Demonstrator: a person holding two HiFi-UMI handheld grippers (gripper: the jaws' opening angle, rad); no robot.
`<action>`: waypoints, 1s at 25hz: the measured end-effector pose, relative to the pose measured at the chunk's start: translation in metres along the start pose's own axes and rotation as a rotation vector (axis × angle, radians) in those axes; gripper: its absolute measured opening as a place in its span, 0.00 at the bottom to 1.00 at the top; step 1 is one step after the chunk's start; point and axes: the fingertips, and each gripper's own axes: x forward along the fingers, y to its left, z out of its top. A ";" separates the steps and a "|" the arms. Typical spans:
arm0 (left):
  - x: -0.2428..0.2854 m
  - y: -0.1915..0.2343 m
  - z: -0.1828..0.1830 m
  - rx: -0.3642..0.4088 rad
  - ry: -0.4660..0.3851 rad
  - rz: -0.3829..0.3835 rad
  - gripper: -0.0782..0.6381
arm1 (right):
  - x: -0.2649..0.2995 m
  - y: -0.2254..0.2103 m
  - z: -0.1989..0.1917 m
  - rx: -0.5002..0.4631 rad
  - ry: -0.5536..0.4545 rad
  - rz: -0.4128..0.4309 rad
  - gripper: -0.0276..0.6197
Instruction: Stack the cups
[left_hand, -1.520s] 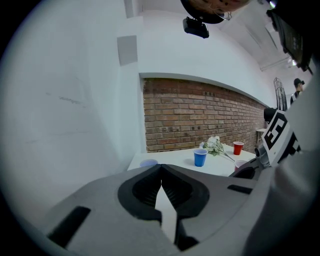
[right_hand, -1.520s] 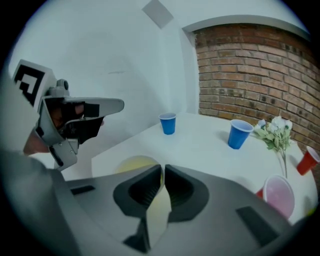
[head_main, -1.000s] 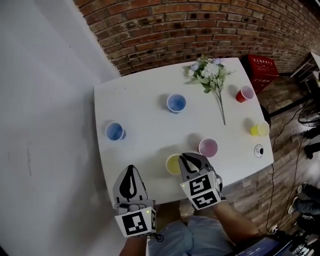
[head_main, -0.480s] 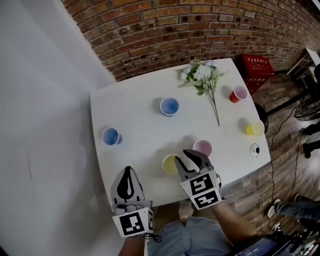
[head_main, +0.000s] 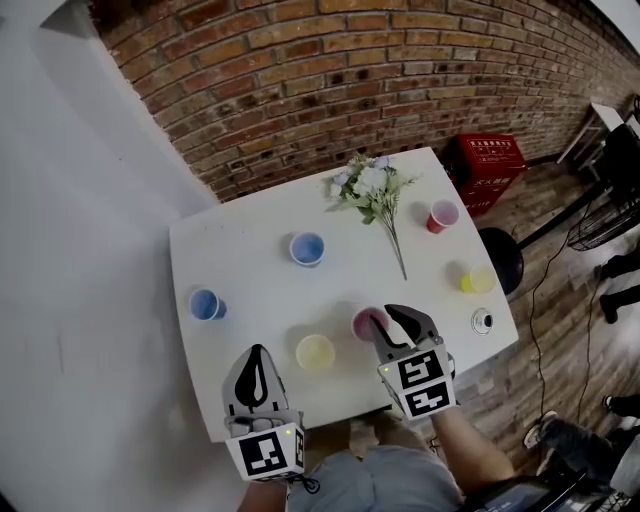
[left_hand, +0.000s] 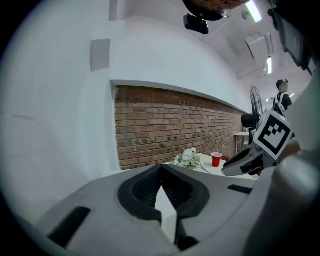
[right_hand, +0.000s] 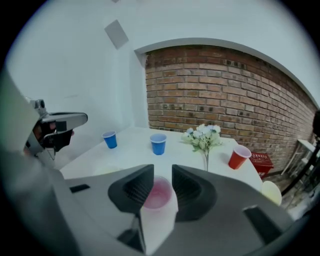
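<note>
The white table (head_main: 255, 275) carries six cups set apart from one another: a blue cup (head_main: 205, 305) near its left edge, a second blue cup (head_main: 307, 248) further in toward the middle, a pale yellow cup (head_main: 315, 352) and a pink cup (head_main: 360, 322) side by side near the front edge, a red cup (head_main: 441, 216) near the far right corner and a bright yellow cup (head_main: 477, 280) by the right edge. A bunch of white flowers (head_main: 368, 184) lies at the far edge with its stem pointing toward the middle of the table. A small round black-and-white object (head_main: 482, 321) sits near the front right corner.
</note>
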 end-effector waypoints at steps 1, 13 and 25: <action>0.000 -0.004 0.000 0.003 0.001 -0.002 0.12 | 0.000 -0.005 -0.006 0.003 0.014 -0.001 0.23; 0.000 -0.013 -0.016 0.022 0.056 0.018 0.12 | 0.022 -0.014 -0.046 0.037 0.112 0.048 0.22; -0.008 -0.004 -0.023 0.014 0.064 0.035 0.12 | 0.026 -0.001 -0.059 0.039 0.169 0.057 0.09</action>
